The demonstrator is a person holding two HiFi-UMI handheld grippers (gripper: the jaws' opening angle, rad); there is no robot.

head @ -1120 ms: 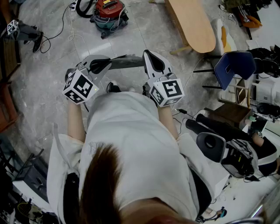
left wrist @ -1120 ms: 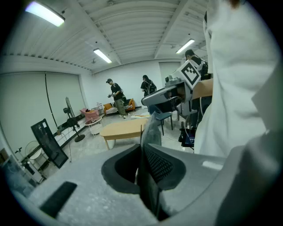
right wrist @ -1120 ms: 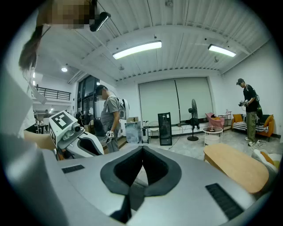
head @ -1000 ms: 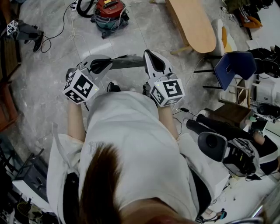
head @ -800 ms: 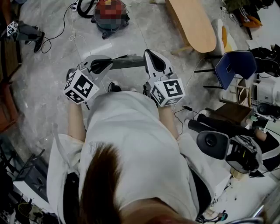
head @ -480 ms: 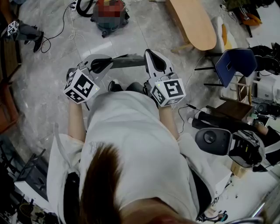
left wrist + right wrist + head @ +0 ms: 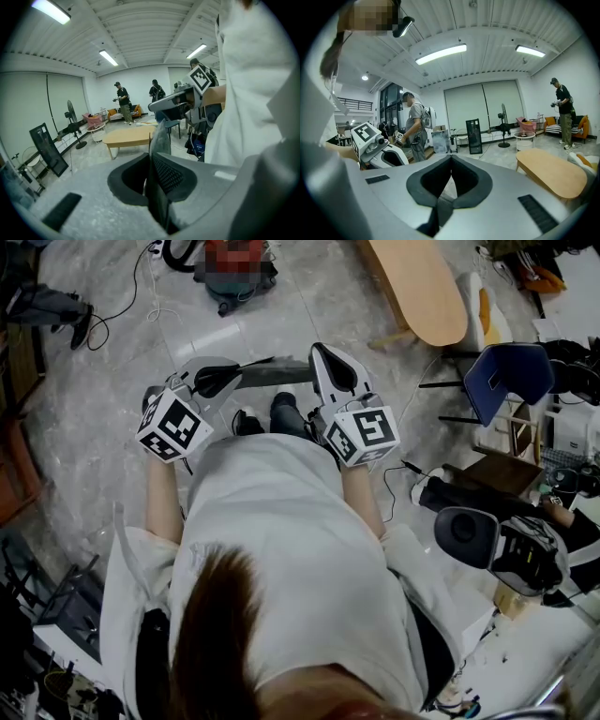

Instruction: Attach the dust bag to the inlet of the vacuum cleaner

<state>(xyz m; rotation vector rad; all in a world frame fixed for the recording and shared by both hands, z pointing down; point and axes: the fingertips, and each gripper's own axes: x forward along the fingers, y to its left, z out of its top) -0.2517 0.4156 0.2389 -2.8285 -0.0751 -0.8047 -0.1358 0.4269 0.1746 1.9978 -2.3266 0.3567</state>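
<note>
The dust bag (image 7: pixel 277 376) is a thin, flat grey sheet, pinched edge-on in the left tongs (image 7: pixel 151 161). It sticks out roughly level, with its free end rising narrow and limp (image 7: pixel 161 140). The vacuum (image 7: pixel 234 282), red on top with a dark base, stands on the floor well apart from the dust bag.
</note>
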